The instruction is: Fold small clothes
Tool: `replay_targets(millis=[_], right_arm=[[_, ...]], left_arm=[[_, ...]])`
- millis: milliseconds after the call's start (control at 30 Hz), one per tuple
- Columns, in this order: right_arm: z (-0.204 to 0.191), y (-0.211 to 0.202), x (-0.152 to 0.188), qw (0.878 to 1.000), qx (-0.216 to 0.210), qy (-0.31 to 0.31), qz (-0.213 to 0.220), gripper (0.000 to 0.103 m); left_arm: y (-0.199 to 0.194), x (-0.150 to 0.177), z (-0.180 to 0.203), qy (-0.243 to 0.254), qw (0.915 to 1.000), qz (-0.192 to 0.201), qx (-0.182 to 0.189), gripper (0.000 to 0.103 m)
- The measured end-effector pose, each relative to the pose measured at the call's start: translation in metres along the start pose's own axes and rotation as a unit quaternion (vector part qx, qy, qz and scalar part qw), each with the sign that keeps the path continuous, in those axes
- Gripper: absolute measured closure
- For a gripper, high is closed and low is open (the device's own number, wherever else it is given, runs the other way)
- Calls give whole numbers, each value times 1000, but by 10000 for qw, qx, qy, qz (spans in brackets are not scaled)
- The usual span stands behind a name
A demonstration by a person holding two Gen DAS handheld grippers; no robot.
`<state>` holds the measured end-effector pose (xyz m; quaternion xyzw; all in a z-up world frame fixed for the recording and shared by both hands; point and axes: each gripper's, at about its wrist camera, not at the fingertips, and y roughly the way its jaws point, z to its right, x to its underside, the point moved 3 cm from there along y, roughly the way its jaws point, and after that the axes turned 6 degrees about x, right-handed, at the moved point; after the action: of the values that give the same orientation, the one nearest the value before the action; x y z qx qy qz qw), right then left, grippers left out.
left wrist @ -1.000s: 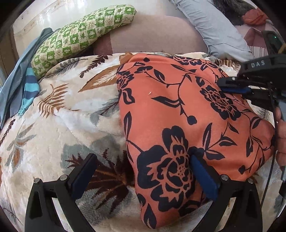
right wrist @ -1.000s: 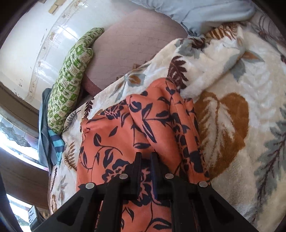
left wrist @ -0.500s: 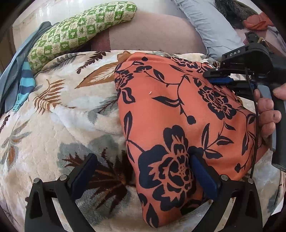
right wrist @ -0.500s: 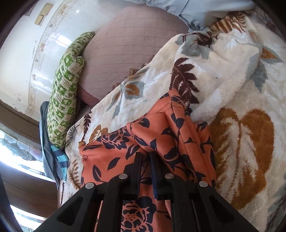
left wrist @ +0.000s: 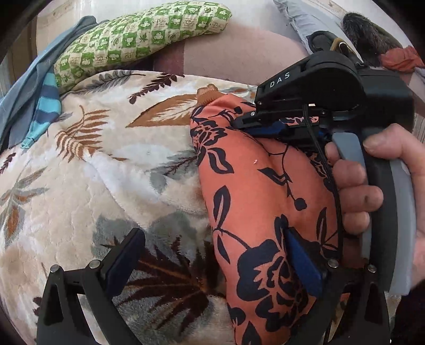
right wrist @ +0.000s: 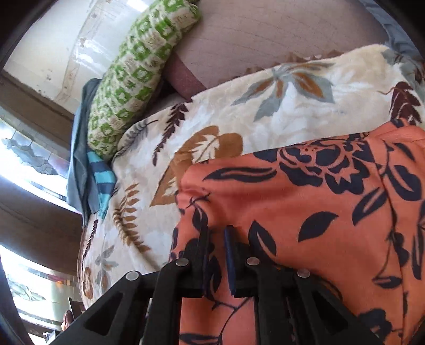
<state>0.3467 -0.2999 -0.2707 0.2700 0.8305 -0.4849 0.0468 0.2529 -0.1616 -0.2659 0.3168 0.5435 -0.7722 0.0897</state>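
An orange garment with black flowers (left wrist: 255, 201) lies on a cream leaf-patterned blanket (left wrist: 87, 191); it also fills the right wrist view (right wrist: 305, 212). My left gripper (left wrist: 212, 254) is open, its right finger resting on the garment's near part, its left finger over the blanket. My right gripper (right wrist: 215, 238) is shut on a fold of the garment's edge. In the left wrist view the right gripper (left wrist: 255, 127) pinches the garment's far part and has carried it leftward over the rest.
A green-checked pillow (left wrist: 138, 39) and a mauve cushion (left wrist: 239, 55) lie at the back. A blue striped cloth (left wrist: 39, 106) lies far left. A grey pillow (left wrist: 300, 18) and an orange item (left wrist: 401, 59) lie far right.
My right gripper has pulled the garment's right side over to the left, so the garment now looks narrower and doubled. My left gripper has stayed open in place.
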Motion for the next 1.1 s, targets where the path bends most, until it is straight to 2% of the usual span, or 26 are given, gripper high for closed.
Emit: replay_targets(millis=[133,200,333,400,467,567,667,733,833,1033,1100], right_arm=[[9,-8,-12,9998,-186,106,-51,90],[16,-26,-16,9998,16,72,177,90],[34,-66,-7,9988,448,-47,186,89],[45,-90,8,9977,621,-5,279,89],[57,-107,24,9975,663,147,179,89],[65,-129,58,9952,968,117,124,89],[85,-135,99,9939,1071,234,-78,89],[98,-136,117,9956,892,270,-33,89],[96,-146,113,9959,868,241,-13,90],[73,-158,64,9927,850,-47,860,89],[72,-151,45,9920,832,65,950,89]], left_arm=[[-2,-4,1,116,9998,-94,144,0],[-5,-6,3,161,9997,-47,174,0],[-22,-19,2,240,9987,459,34,0],[-24,-24,0,229,9979,608,-86,0],[-17,-27,-5,118,9988,477,-86,0],[-5,-25,-10,-24,9997,229,-7,0],[-2,-22,-7,112,9998,180,-52,0],[-2,-22,-6,118,9997,184,-50,0],[-4,-23,-6,52,9996,274,-77,0],[-11,-33,-3,156,9977,594,-271,0],[-7,-37,-5,161,9977,586,-286,0]])
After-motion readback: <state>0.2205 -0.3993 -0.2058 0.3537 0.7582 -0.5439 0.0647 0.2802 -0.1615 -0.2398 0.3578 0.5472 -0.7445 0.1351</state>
